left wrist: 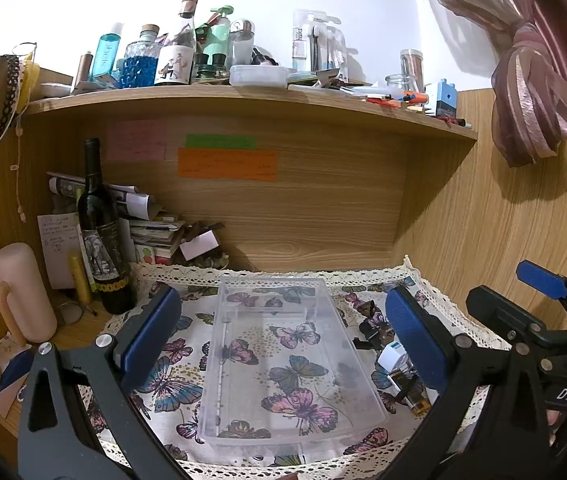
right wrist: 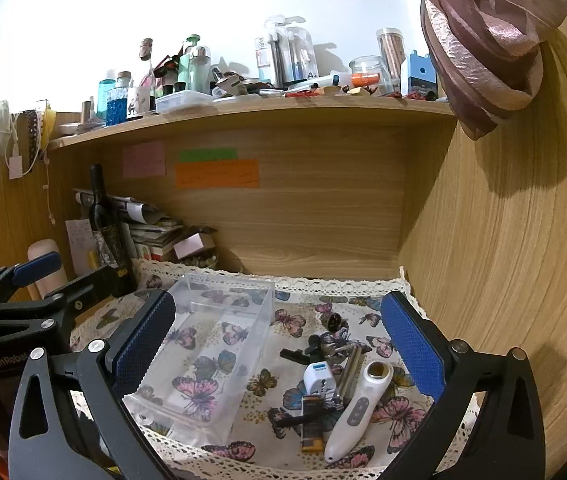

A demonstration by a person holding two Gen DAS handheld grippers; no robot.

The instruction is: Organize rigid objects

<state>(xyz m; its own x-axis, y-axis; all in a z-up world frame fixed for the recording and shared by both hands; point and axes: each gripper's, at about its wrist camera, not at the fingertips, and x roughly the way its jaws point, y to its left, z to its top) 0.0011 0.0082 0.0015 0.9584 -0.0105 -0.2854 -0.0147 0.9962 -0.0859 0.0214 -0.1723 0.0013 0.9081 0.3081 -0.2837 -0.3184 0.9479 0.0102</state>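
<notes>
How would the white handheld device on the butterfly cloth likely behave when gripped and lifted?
The white handheld device looks like rigid plastic, so probably stiff. Its smooth, tapering body may slip between pads. Its rounded shape could roll slightly if nudged.

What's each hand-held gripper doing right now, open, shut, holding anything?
Left hand-held gripper: open, empty, over the clear plastic rectangular bin.
Right hand-held gripper: open, empty.

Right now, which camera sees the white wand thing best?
The right wrist camera. There the white wand lies in full view on the butterfly cloth, beside the clear box. In the left wrist camera, the right tong pad covers that spot, so the wand cannot be seen.
</notes>
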